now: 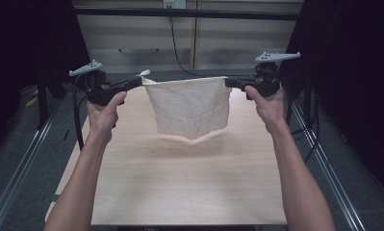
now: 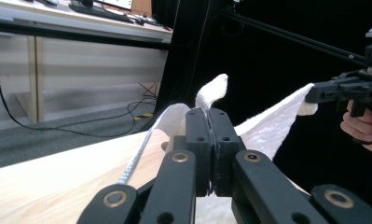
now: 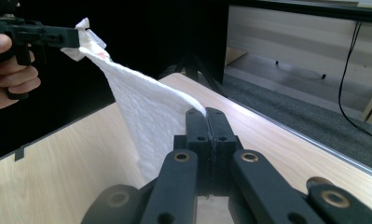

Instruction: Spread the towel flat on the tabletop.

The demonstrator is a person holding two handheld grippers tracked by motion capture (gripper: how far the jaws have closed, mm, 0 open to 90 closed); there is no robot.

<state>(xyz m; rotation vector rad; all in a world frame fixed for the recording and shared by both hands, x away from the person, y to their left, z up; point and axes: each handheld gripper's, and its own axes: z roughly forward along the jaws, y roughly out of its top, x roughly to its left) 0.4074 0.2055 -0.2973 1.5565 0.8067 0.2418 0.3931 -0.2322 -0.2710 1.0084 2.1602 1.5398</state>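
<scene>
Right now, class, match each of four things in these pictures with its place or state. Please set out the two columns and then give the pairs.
Things:
1. cloth
2. left gripper
3. right gripper
4. table

Places or states:
A. pale wood, lying under the hanging fabric
B. shut on the corner at the left of the high view
C. white, held up by two top corners, its lower edge at the tabletop
D. shut on the corner at the right of the high view

Pairs: 1-C, 2-B, 3-D, 4-A
</scene>
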